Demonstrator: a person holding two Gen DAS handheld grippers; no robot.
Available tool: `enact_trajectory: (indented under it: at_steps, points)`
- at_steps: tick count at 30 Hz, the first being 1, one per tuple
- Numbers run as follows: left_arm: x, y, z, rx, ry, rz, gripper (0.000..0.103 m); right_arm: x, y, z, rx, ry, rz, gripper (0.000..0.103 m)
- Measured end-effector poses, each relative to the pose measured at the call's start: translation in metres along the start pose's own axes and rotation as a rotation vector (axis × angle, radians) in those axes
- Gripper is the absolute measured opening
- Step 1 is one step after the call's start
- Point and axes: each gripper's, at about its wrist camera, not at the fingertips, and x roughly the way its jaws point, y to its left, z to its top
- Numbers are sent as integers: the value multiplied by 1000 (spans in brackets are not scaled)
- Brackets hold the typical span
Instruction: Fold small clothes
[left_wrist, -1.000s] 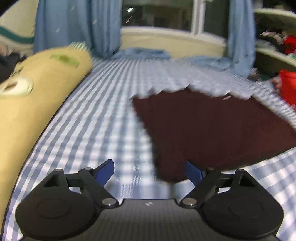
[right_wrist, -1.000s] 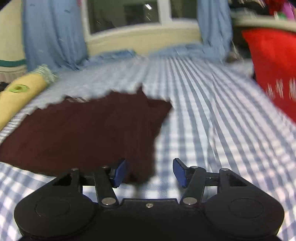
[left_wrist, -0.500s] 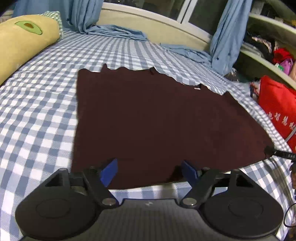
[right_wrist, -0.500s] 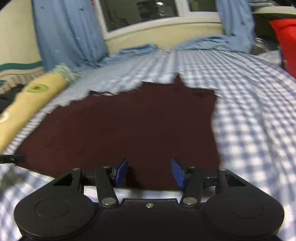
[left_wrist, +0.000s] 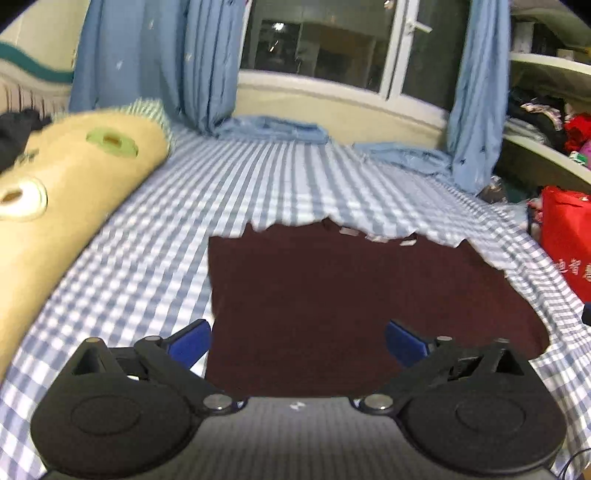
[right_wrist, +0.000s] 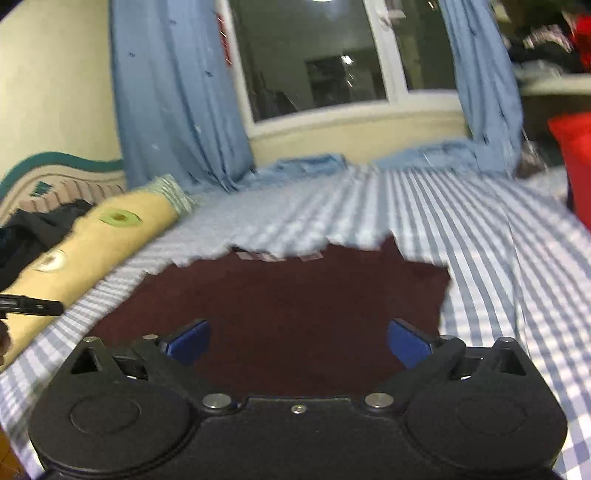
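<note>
A dark maroon garment lies flat on the blue-and-white checked bed sheet; it also shows in the right wrist view. My left gripper is open and empty, just above the garment's near edge towards its left side. My right gripper is open and empty, over the near edge towards the right side. A small white label sits at the garment's far edge. The near hem is hidden behind both gripper bodies.
A long yellow avocado-print pillow lies along the bed's left side. A red bag stands at the right edge. Blue curtains and a window sill are at the far end. The other gripper's tip shows at the left.
Both grippers have opened wider and both views have tilted up towards the window. The left gripper shifted back towards the garment's left edge. The garment lies as before.
</note>
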Motion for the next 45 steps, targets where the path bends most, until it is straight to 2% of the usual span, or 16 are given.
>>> enact_trajectory:
  at_steps: [3,6,13,19,23,29,33,36,40,43,45]
  points:
    - [-17,-11,5,8,-21,-5,102,-17,21,11,-18,-52,-48,102]
    - [-24,-20,5,28,-31,1,102,-24,39,13,-65,-64,-82,102]
    - [-22,-25,2,55,-33,22,102,-26,63,3,-85,-7,-71,102]
    - [-18,-17,-5,25,-24,43,102,-23,70,-1,-41,0,-106,102]
    - [-7,-11,-12,20,15,27,102,-26,64,-3,1,-63,-102,102]
    - [1,-2,-23,9,24,25,102,-32,59,5,12,-76,-156,102]
    - [13,15,-32,-33,30,2,102,-34,62,3,-5,-84,-153,102]
    - [22,37,-30,-84,-4,-50,102,-31,67,1,-14,-72,-153,102]
    - [48,75,-8,-194,57,-195,102,-27,72,0,-25,-55,-148,102]
    - [69,94,7,-227,57,-154,102,-27,76,0,-33,-55,-145,102]
    - [89,106,12,-258,90,-148,102,-28,77,0,-36,-58,-141,102]
